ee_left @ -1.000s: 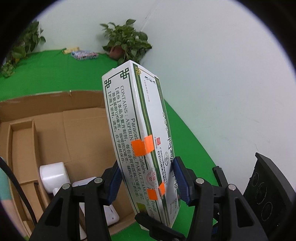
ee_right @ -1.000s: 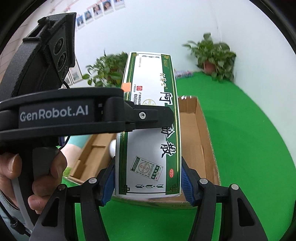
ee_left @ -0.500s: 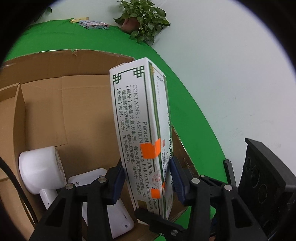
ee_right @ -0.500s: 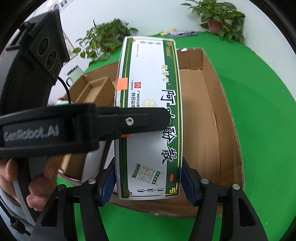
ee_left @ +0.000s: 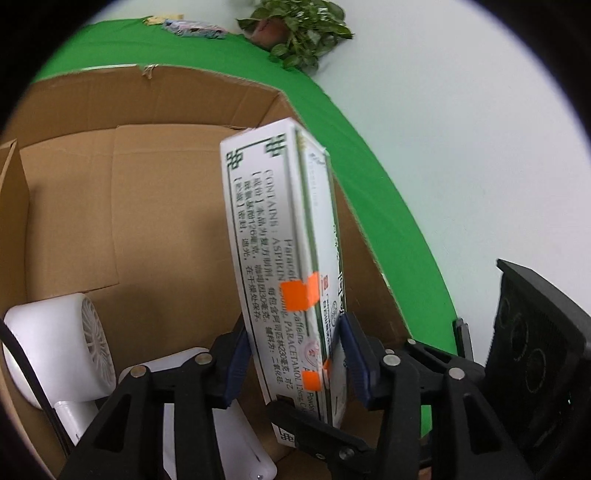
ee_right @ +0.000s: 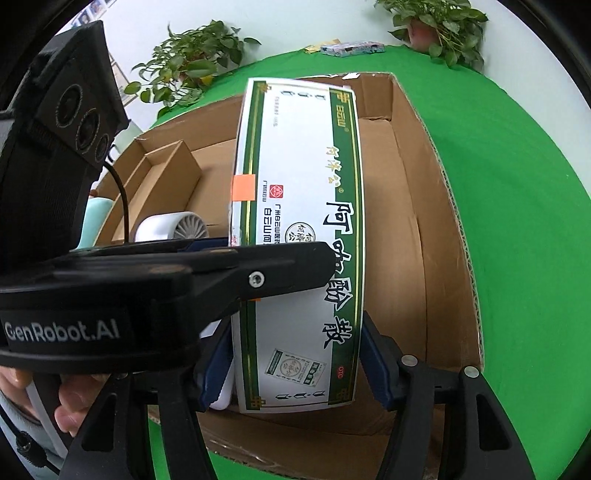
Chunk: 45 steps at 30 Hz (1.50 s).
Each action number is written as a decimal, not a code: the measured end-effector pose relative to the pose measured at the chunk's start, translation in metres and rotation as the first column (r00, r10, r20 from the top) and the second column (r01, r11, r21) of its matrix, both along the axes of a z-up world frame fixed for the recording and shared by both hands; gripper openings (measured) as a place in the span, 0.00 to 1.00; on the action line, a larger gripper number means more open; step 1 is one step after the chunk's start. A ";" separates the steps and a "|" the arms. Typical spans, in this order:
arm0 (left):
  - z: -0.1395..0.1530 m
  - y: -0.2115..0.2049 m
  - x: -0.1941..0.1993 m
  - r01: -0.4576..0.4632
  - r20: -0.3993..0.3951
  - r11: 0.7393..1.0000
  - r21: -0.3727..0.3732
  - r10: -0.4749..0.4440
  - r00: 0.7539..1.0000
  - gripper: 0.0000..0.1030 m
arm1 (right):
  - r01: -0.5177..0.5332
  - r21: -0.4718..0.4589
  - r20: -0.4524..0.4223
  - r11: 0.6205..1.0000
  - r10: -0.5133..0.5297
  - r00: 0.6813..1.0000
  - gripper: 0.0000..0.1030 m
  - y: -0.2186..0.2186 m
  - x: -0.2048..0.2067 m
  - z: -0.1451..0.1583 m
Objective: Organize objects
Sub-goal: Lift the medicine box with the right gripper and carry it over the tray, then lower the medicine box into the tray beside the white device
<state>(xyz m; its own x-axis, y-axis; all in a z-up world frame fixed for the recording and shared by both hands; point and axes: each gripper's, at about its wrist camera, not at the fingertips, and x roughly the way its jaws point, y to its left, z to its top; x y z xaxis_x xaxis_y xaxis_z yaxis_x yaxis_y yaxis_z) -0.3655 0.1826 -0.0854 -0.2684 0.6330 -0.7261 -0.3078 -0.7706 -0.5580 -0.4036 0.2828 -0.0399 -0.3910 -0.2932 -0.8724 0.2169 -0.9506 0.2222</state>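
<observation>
A long white and green medicine box [ee_left: 284,266] with orange stickers is held by both grippers over an open cardboard box [ee_left: 155,192]. My left gripper [ee_left: 291,363] is shut on the medicine box's narrow sides near its lower end. My right gripper [ee_right: 297,363] is shut on the medicine box [ee_right: 299,229] across its wide face, near the same end. The left gripper crosses the right wrist view in front of the medicine box. The medicine box tilts down into the right part of the cardboard box [ee_right: 436,236].
A white handheld fan [ee_left: 62,347] lies in the cardboard box at the left, also seen in the right wrist view [ee_right: 173,229]. A cardboard divider [ee_right: 162,173] sits at the box's left. Potted plants [ee_right: 436,22] and small packets [ee_right: 351,48] stand on the green table [ee_right: 517,221] beyond.
Both grippers have carried the medicine box forward and down, from above the cardboard box's near edge to inside its right part. Both grips have held.
</observation>
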 end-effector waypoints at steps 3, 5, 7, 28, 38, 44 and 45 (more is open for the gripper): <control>-0.002 0.000 -0.004 -0.016 0.020 0.999 -0.034 0.017 1.000 0.51 | 0.000 0.036 0.020 0.999 -0.001 1.000 0.58 -0.009 -0.004 -0.002; -0.001 -0.003 -0.005 -0.031 0.031 0.999 -0.044 0.032 0.999 0.50 | 0.003 0.050 0.030 0.999 -0.004 1.000 0.57 -0.013 -0.006 -0.002; 0.006 -0.010 -0.003 -0.075 -0.008 0.993 -0.090 0.075 0.997 0.50 | 0.008 0.064 0.056 0.998 -0.012 0.998 0.57 -0.006 -0.024 -0.014; 0.104 -0.126 0.126 -0.332 -0.394 0.925 -0.187 0.239 0.888 0.51 | -0.021 0.125 0.104 0.992 0.008 0.995 0.71 -0.006 0.019 -0.035; 0.089 -0.151 0.142 -0.404 -0.413 0.891 -0.208 0.295 0.862 0.53 | -0.008 0.108 0.038 0.994 0.004 0.999 0.84 -0.013 0.029 -0.009; 0.084 -0.160 0.158 -0.413 -0.417 0.884 -0.219 0.298 0.859 0.53 | 0.012 0.130 0.055 0.991 -0.019 0.998 0.60 -0.010 0.026 -0.012; 0.083 -0.160 0.159 -0.413 -0.418 0.884 -0.218 0.298 0.858 0.53 | 0.016 0.124 0.062 0.992 -0.024 0.998 0.60 -0.010 0.028 -0.011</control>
<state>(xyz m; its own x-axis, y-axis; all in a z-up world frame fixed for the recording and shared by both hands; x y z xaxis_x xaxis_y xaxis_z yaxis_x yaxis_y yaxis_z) -0.2061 0.0223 -0.0021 -0.7130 0.2182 -0.6664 -0.1159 -0.9739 -0.1950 -0.3754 0.2733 -0.0506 -0.3386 -0.1747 -0.9246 0.1865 -0.9756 0.1161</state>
